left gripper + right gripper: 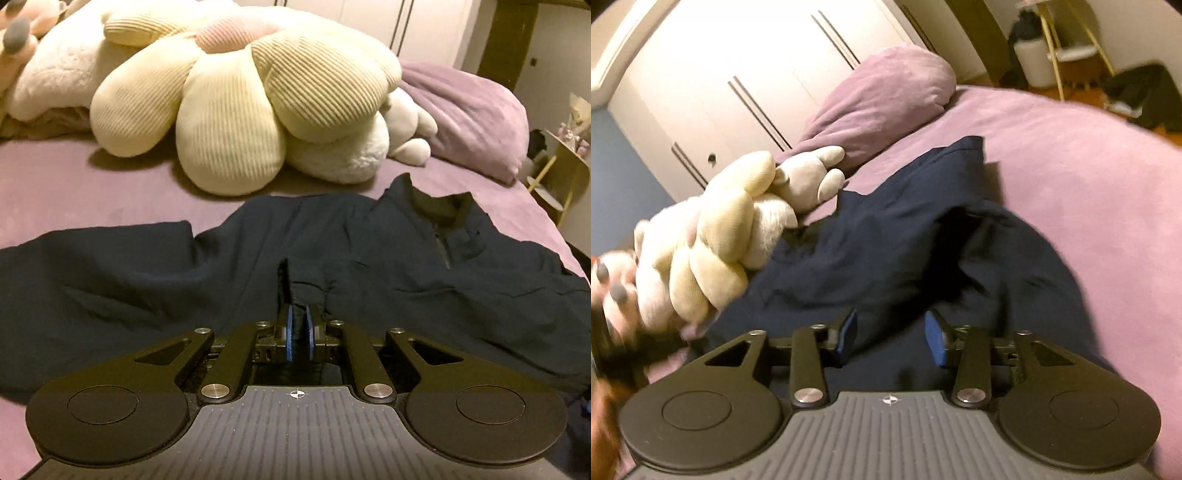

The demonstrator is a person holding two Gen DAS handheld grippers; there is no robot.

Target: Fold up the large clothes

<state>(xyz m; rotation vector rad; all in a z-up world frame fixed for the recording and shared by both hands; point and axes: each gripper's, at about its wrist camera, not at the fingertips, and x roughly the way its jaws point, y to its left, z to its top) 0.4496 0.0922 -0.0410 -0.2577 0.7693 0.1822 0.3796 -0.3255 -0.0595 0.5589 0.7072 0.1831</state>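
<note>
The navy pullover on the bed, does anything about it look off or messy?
Yes. The navy pullover lies rumpled on the purple bedsheet, one sleeve splayed sideways and its collar standing up. The left gripper pinches a fold of it. Its top edge sits close to the flower cushion.

A bed with a mauve fitted sheet fills both views, bearing a spread dark navy zip-neck pullover at centre, a cream ribbed flower-shaped cushion above it, and a mauve pillow at upper right.
</note>
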